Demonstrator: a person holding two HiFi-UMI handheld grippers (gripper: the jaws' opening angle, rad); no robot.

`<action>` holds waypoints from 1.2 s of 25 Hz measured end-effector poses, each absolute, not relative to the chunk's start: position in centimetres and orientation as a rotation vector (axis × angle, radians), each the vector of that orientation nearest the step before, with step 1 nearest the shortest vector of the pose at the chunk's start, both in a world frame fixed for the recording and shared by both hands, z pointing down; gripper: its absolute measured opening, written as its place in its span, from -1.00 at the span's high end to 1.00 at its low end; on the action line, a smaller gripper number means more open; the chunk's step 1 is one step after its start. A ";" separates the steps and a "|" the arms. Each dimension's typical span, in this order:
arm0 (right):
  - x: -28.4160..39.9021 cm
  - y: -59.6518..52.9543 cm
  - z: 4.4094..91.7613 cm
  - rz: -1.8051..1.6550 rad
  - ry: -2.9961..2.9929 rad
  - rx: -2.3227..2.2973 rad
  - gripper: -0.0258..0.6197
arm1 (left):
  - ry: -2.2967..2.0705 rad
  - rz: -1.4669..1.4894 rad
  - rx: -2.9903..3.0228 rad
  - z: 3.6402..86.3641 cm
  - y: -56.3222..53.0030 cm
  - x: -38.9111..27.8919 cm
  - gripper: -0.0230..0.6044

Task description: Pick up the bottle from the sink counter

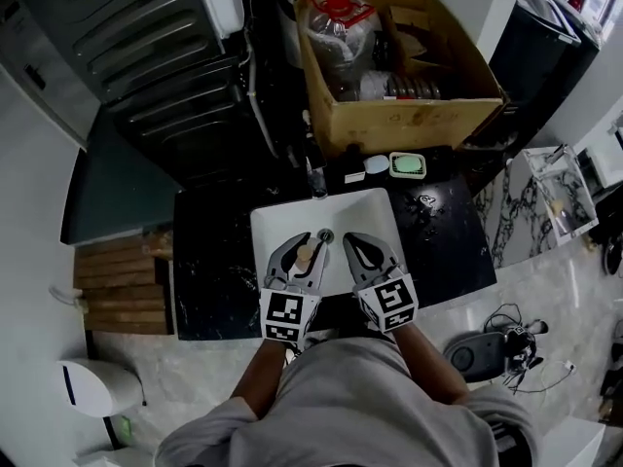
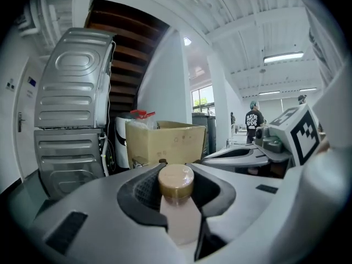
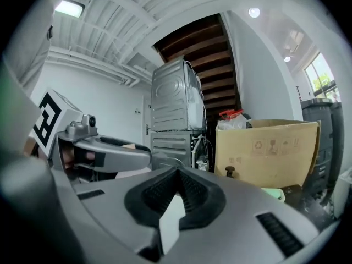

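Note:
A small pale bottle with a tan cap [image 1: 305,254] is clamped upright between the jaws of my left gripper [image 1: 302,257], above the white sink basin [image 1: 282,220]. In the left gripper view the cap [image 2: 176,180] sits in the notch between the black pads and the pale body [image 2: 182,221] runs down between the fingers. My right gripper [image 1: 364,253] hovers beside it over the same basin. Its tips meet in the right gripper view [image 3: 176,175] with nothing between them. The left gripper's arm [image 3: 104,153] shows at that view's left.
The sink is set in a black counter [image 1: 212,270], with a faucet [image 1: 317,179] and a green soap dish [image 1: 407,165] at its back edge. Behind them stand a cardboard box [image 1: 409,115] holding a red-capped jug [image 1: 336,13], and a grey washing machine [image 1: 146,47]. A person [image 2: 255,119] stands far off.

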State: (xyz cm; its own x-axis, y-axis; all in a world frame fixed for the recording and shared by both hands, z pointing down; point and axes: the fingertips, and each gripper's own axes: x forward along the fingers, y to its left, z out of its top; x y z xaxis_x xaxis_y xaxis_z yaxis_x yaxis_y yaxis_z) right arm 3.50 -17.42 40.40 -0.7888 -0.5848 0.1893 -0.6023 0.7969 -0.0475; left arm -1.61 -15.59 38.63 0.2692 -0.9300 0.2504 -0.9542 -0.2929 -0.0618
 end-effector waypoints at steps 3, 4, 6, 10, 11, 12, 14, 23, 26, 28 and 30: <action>4.1 -16.9 40.3 0.148 -2.806 0.971 0.90 | -1.782 0.372 2.437 39.0 -15.0 -1.6 0.55; 4.2 -16.8 40.3 0.150 -2.801 0.985 0.90 | -1.772 0.372 2.442 39.1 -14.8 -1.5 0.55; 4.4 -16.6 40.4 0.152 -2.795 1.008 0.90 | -1.760 0.370 2.451 39.4 -14.5 -1.5 0.56; 4.5 -16.0 40.4 0.146 -2.788 1.025 0.90 | -1.750 0.353 2.460 39.4 -14.1 -1.6 0.56; 4.6 -15.9 40.3 0.142 -2.786 1.031 0.90 | -1.749 0.355 2.464 39.3 -14.1 -1.5 0.56; 4.7 -15.8 40.3 0.139 -2.784 1.039 0.90 | -1.748 0.359 2.469 39.4 -14.0 -1.4 0.56; 5.0 -15.5 40.3 0.139 -2.780 1.048 0.90 | -1.739 0.365 2.475 39.5 -13.9 -1.2 0.56; 5.4 -14.7 40.3 0.183 -2.791 1.060 0.90 | -1.709 0.353 2.492 39.3 -13.5 -0.6 0.56; 5.5 -14.7 40.0 0.169 -2.793 1.056 0.90 | -1.717 0.352 2.496 38.9 -13.5 -0.8 0.56; 5.4 -14.6 39.8 0.135 -2.789 1.051 0.90 | -1.723 0.356 2.497 38.6 -13.5 -0.9 0.56; 5.3 -14.6 39.6 0.093 -2.777 1.048 0.90 | -1.729 0.362 2.494 38.2 -13.5 -1.1 0.56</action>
State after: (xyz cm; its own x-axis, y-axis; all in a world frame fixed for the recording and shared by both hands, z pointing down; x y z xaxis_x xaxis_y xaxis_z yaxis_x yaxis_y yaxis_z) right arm 5.30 -14.60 39.58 -0.7380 -0.6497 0.1823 -0.6604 0.7509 0.0025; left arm -1.11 -13.46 38.24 0.3331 -0.9115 0.2412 -0.9318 -0.3574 -0.0638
